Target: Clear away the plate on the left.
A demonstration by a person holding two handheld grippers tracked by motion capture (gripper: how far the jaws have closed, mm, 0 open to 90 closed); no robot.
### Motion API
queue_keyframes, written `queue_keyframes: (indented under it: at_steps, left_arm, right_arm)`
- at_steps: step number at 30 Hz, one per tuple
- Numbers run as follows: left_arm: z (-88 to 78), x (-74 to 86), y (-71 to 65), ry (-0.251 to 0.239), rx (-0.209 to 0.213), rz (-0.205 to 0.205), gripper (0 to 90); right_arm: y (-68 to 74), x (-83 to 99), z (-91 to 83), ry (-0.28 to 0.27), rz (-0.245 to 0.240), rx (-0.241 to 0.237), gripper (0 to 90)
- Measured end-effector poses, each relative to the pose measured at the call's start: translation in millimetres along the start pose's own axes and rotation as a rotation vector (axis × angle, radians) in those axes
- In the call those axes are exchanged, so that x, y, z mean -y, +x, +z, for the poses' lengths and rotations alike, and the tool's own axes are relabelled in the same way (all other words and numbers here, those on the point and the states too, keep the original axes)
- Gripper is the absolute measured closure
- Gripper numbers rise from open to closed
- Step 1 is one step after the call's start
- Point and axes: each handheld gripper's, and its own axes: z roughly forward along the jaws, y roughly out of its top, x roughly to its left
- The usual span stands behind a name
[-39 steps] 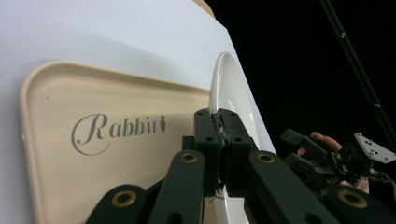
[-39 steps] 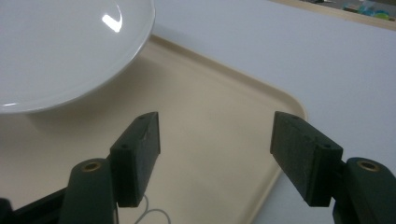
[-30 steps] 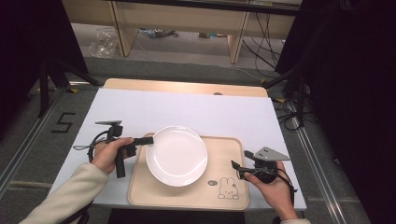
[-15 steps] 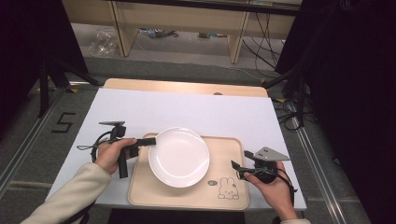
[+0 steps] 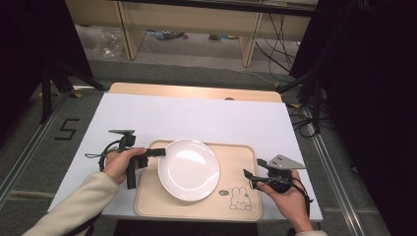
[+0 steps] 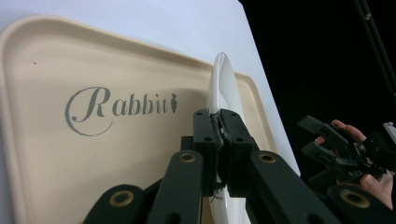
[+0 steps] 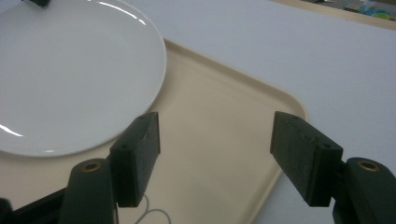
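White cloth covers the table [image 5: 196,118] before you, with dark curtains at both sides and a wooden shelf unit behind, and on it you have one beige tray [image 5: 147,204], one white plate [image 5: 188,169] and two grippers. Your left gripper [image 5: 158,152] has its jaws clamped on the plate's left rim (seen edge-on in the left gripper view [image 6: 219,93]), the plate lying on the tray's left half; your right gripper [image 5: 247,174] hangs at the tray's right edge with jaws wide apart, holding nothing. Round, plain, glossy and bare, the plate sits beside the tray's printed rabbit [image 5: 240,198].
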Motion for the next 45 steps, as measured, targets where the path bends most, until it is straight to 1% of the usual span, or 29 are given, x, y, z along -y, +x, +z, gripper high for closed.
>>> queue_keyframes:
  at_steps: [5, 6, 7, 9, 10, 11, 12, 15, 17, 18, 19, 23, 24, 25, 26, 27, 28, 30, 31, 32, 33, 34, 35, 36, 37, 38, 41, 43, 45]
  left_arm:
    - [1.3, 0.6, 1.4, 0.013, -0.024, 0.014, 86.3]
    - [1.4, 0.7, 1.3, 0.015, -0.033, 0.023, 86.3]
    - [1.9, 0.4, 2.9, 0.019, -0.028, 0.060, 86.6]
    - [2.2, 0.6, 3.7, 0.027, -0.035, 0.072, 86.7]
    - [2.1, 0.7, 4.1, 0.040, -0.040, 0.082, 86.8]
    - [2.5, 1.0, 4.2, 0.043, -0.040, 0.085, 86.8]
    - [2.9, 1.1, 4.5, 0.047, -0.049, 0.089, 86.7]
    - [4.7, 0.8, 7.4, 0.073, -0.073, 0.113, 86.4]
    - [5.7, 1.4, 9.9, 0.076, -0.087, 0.106, 86.0]
    - [5.5, 0.8, 12.1, 0.096, -0.090, 0.115, 85.4]
    - [5.5, 0.8, 12.1, 0.096, -0.090, 0.115, 85.1]
    - [7.5, 1.8, 14.2, 0.122, -0.137, 0.145, 83.9]
    - [7.6, 2.1, 15.6, 0.133, -0.135, 0.152, 82.0]
    - [7.2, 2.1, 16.1, 0.135, -0.142, 0.160, 80.2]
    - [7.4, 2.9, 15.2, 0.119, -0.156, 0.165, 80.2]
    - [7.0, 2.4, 14.3, 0.115, -0.138, 0.159, 80.0]
    - [5.8, 1.4, 13.6, 0.131, -0.121, 0.166, 75.4]
    - [5.9, 2.0, 9.9, 0.109, -0.138, 0.189, 70.1]
    - [6.0, 2.2, 8.1, 0.095, -0.141, 0.209, 70.1]
    - [4.4, 2.1, 5.2, 0.059, -0.134, 0.262, 63.8]
    - [4.4, 2.1, 5.2, 0.059, -0.134, 0.262, 60.0]
    - [2.6, 1.8, 3.0, 0.032, -0.127, 0.299, 60.0]
    - [0.9, 1.6, 1.2, 0.012, -0.128, 0.329, 55.2]
    - [-0.9, 1.3, 0.0, 0.003, -0.130, 0.352, 47.4]
    - [-3.9, 0.5, -0.6, 0.003, -0.131, 0.384, 47.4]
    - [-5.1, 0.9, -2.4, -0.020, -0.119, 0.383, 44.5]
    - [-9.4, 1.3, -5.4, -0.058, -0.131, 0.421, 36.3]
    - [-11.6, 1.8, -7.5, -0.080, -0.137, 0.447, 34.8]
    - [-13.9, 2.6, -9.5, -0.105, -0.150, 0.492, 31.6]
  right_arm:
    - [-0.1, 0.0, -0.1, -0.001, 0.001, 0.000, 33.9]
    - [-0.1, 0.0, -0.1, -0.001, 0.001, 0.000, 33.9]
    - [0.1, 0.0, -0.1, 0.000, 0.001, 0.000, 33.9]
    - [0.8, -0.1, -0.3, 0.009, 0.009, -0.010, 33.9]
    - [0.3, 0.2, 0.9, -0.013, 0.001, -0.002, 33.9]
    - [0.3, 0.2, 0.9, -0.013, 0.001, -0.002, 33.9]
    - [0.8, 0.2, 0.7, -0.002, 0.010, -0.012, 33.9]
    - [0.2, 0.0, 0.0, 0.002, 0.001, 0.000, 33.8]
    - [0.2, 0.0, 0.0, 0.001, 0.000, 0.001, 33.8]
    - [0.3, 0.0, -0.1, 0.001, 0.000, 0.001, 33.8]
    - [0.4, 0.0, 0.0, 0.001, -0.001, 0.001, 33.8]
    - [0.4, 0.0, 0.1, 0.002, 0.000, 0.000, 33.8]
    - [0.4, 0.0, 0.1, 0.003, 0.000, 0.000, 33.8]
    - [0.6, 0.4, 1.3, -0.009, 0.000, -0.004, 33.7]
    - [0.6, 0.4, 1.3, -0.009, 0.000, -0.004, 33.7]
    - [0.7, 0.4, 1.3, -0.009, -0.001, -0.005, 33.7]
    - [0.8, 0.3, 1.3, -0.009, -0.001, -0.004, 33.7]
    - [0.8, 0.4, 1.3, -0.009, -0.002, -0.005, 33.7]
    - [0.8, 0.4, 1.3, -0.009, -0.002, -0.005, 33.7]
    - [0.9, 0.3, 1.2, -0.008, -0.001, -0.004, 33.7]
    - [0.9, 0.3, 1.2, -0.008, -0.001, -0.004, 33.7]
    - [0.9, 0.4, 1.1, -0.008, -0.001, -0.005, 33.7]
    - [0.9, 0.4, 1.1, -0.008, -0.001, -0.004, 33.7]
    - [0.8, 0.5, 1.2, -0.009, -0.001, -0.004, 33.7]
    - [0.8, 0.5, 1.2, -0.009, -0.001, -0.004, 33.7]
    - [0.8, 0.5, 1.2, -0.008, -0.001, -0.004, 33.7]
    - [1.1, 0.4, 1.1, -0.007, -0.001, -0.005, 33.7]
    - [1.0, 0.3, 1.0, -0.008, -0.002, -0.005, 33.6]
    - [1.0, 0.3, 1.1, -0.008, -0.001, -0.005, 33.5]
